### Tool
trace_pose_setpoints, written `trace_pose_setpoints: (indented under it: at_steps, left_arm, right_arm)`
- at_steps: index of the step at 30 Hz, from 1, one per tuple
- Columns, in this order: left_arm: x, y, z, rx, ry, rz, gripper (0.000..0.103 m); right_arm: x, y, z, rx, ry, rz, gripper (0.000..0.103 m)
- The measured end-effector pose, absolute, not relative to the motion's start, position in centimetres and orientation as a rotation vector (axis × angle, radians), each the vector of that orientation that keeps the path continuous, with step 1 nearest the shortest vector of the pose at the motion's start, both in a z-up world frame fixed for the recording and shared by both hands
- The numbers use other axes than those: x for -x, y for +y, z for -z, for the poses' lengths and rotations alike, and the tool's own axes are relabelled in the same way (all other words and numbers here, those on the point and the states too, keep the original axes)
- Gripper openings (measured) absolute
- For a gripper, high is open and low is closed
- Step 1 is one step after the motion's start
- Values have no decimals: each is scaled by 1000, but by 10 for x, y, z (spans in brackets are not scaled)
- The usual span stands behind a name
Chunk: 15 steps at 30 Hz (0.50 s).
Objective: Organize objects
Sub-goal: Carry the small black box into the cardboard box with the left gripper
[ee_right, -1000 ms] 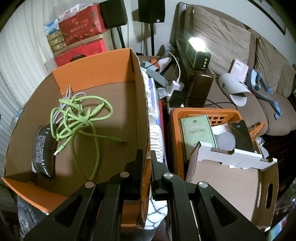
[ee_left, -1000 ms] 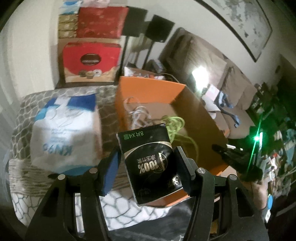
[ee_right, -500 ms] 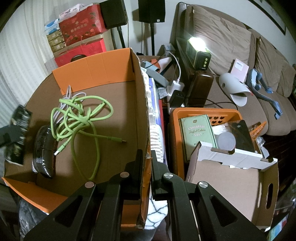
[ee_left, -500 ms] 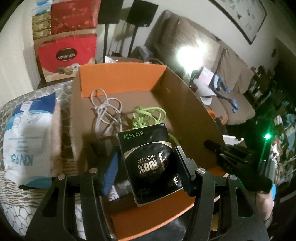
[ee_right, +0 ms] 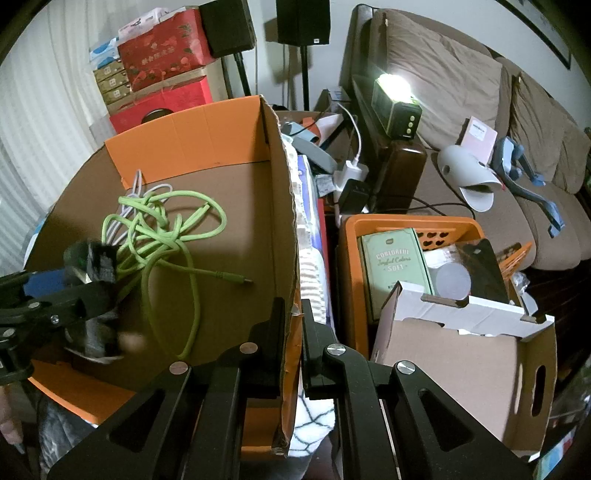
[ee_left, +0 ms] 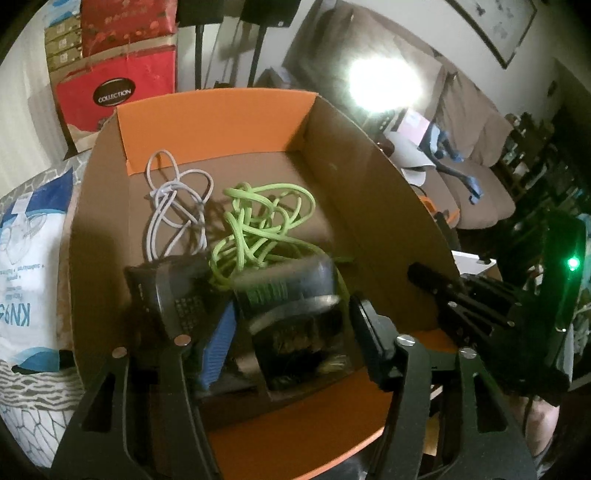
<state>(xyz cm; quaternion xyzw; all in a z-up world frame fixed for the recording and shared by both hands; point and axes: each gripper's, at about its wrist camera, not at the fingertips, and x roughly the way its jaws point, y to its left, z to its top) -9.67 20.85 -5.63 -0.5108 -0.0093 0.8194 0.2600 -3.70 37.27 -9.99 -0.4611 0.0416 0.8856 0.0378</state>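
Location type: domestic living room. Indicators: a brown upholstered sofa [ee_right: 480,122] with large back cushions; a framed picture [ee_left: 495,29] on the wall above it; two black speakers on stands [ee_right: 303,22]; stacked red gift boxes [ee_right: 162,48] against a curtained wall (one is marked COLLECTION); a lit portable lamp [ee_right: 397,99]; household clutter in an orange plastic basket [ee_right: 406,221].

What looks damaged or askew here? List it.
The box's side wall has a ragged, torn top edge where the right claw pinches it. The green cable lies tangled inside. Nothing looks spilled.
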Motion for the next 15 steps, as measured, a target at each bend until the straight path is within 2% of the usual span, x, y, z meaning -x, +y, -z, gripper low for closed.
trace_pose_setpoints:
  at_steps: [3, 10, 15]
  left_arm:
    - [96, 204, 51, 1366, -41, -2232, 72]
    - [95, 183, 32, 1322, -65, -2266, 76]
    - [96, 152, 14, 1282, -71, -2322, 83]
  right_arm:
    - [37, 373, 100, 1415, 128, -2718, 6]
    - [37, 372, 100, 1415, 127, -2718, 6]
    - [37, 373, 100, 1415, 128, -2718, 6]
